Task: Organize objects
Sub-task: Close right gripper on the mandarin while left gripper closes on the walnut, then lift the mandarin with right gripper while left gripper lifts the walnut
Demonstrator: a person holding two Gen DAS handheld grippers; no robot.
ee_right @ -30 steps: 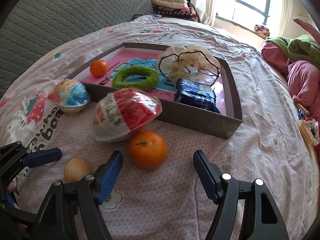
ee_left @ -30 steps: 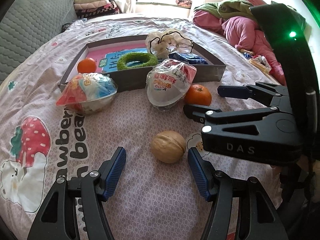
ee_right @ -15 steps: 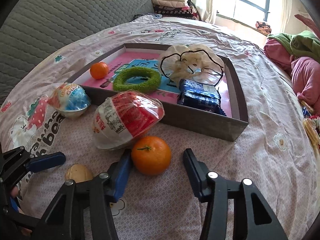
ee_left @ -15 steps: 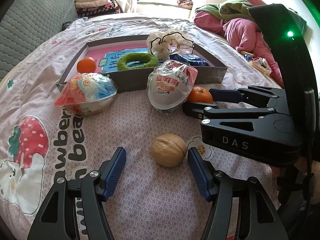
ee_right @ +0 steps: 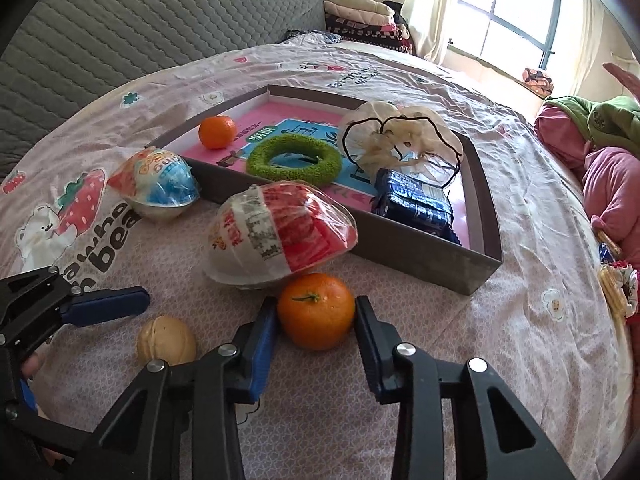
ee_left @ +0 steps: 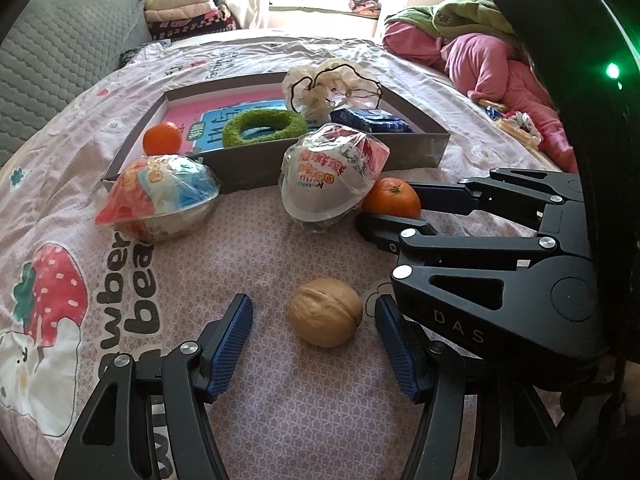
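An orange (ee_right: 316, 310) lies on the patterned bedspread in front of a brown tray (ee_right: 420, 258). My right gripper (ee_right: 316, 307) straddles it, its jaws closing, and both blue pads touch the fruit's sides. A walnut (ee_left: 326, 312) sits between the fingers of my left gripper (ee_left: 312, 308), whose jaws are closing slowly. Its pads stand apart from the shell, the right one nearer. The tray holds a second orange (ee_right: 217, 132), a green ring (ee_right: 294, 158), a white net bag (ee_right: 400, 136) and a blue packet (ee_right: 412, 204).
Two plastic-wrapped bowls rest against the tray's front wall, a red one (ee_right: 280, 236) touching the gripped orange and a blue one (ee_right: 160, 184) to its left. Pink and green clothes (ee_left: 500, 68) are piled at the right. A grey quilted headboard (ee_right: 120, 20) lines the far left.
The right gripper's jaws have narrowed from wide apart until the pads meet the orange. The left gripper's jaws have drawn in slightly around the walnut. Both hands have hardly moved.
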